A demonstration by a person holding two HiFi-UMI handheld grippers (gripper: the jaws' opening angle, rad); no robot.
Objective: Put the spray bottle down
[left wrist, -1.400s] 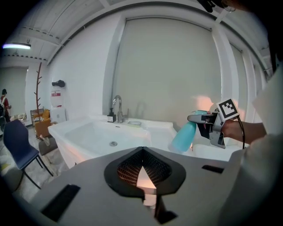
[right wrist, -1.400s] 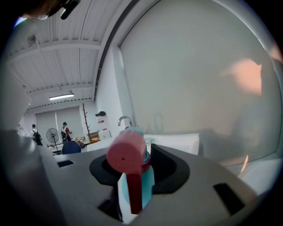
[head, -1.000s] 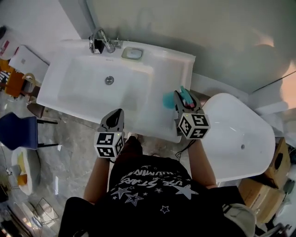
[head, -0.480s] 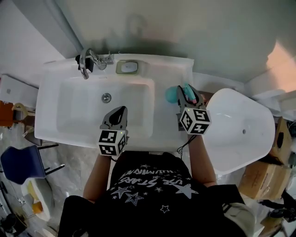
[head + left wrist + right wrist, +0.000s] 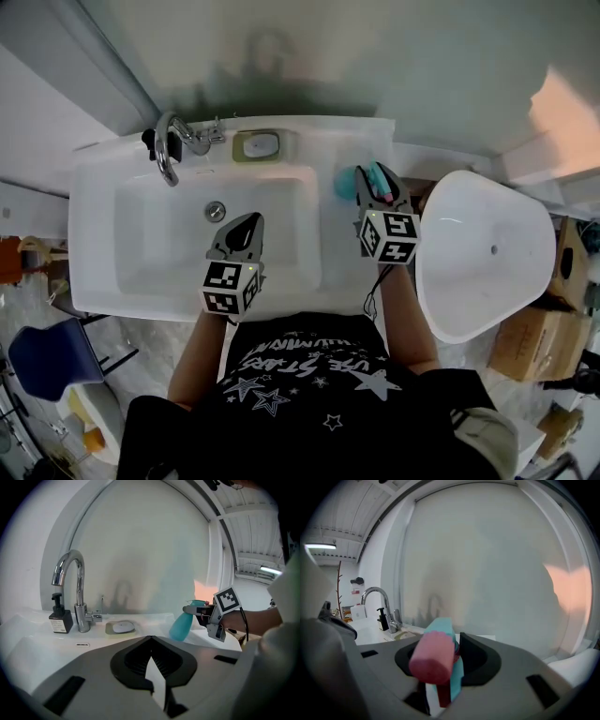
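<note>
A teal spray bottle [image 5: 349, 186] with a pink nozzle [image 5: 433, 657] hangs over the white counter just right of the basin [image 5: 169, 234]. My right gripper [image 5: 377, 190] is shut on its head, with the jaws on either side of the neck [image 5: 449, 665]. The left gripper view shows the bottle [image 5: 181, 625] tilted, its base close to the counter; I cannot tell whether it touches. My left gripper [image 5: 249, 223] hovers over the basin with its jaws closed to a point [image 5: 150, 638] and nothing between them.
A chrome faucet [image 5: 172, 145], a black soap dispenser [image 5: 60, 618] and a soap dish [image 5: 256, 144] line the back of the sink. A white oval fixture [image 5: 487, 262] stands close on the right, with cardboard boxes [image 5: 525, 342] beyond it. A blue chair [image 5: 47, 361] is at the lower left.
Both grippers have moved forward over the sink toward the wall. The left went from the sink's front edge to above the basin; the right carried the bottle further onto the counter.
</note>
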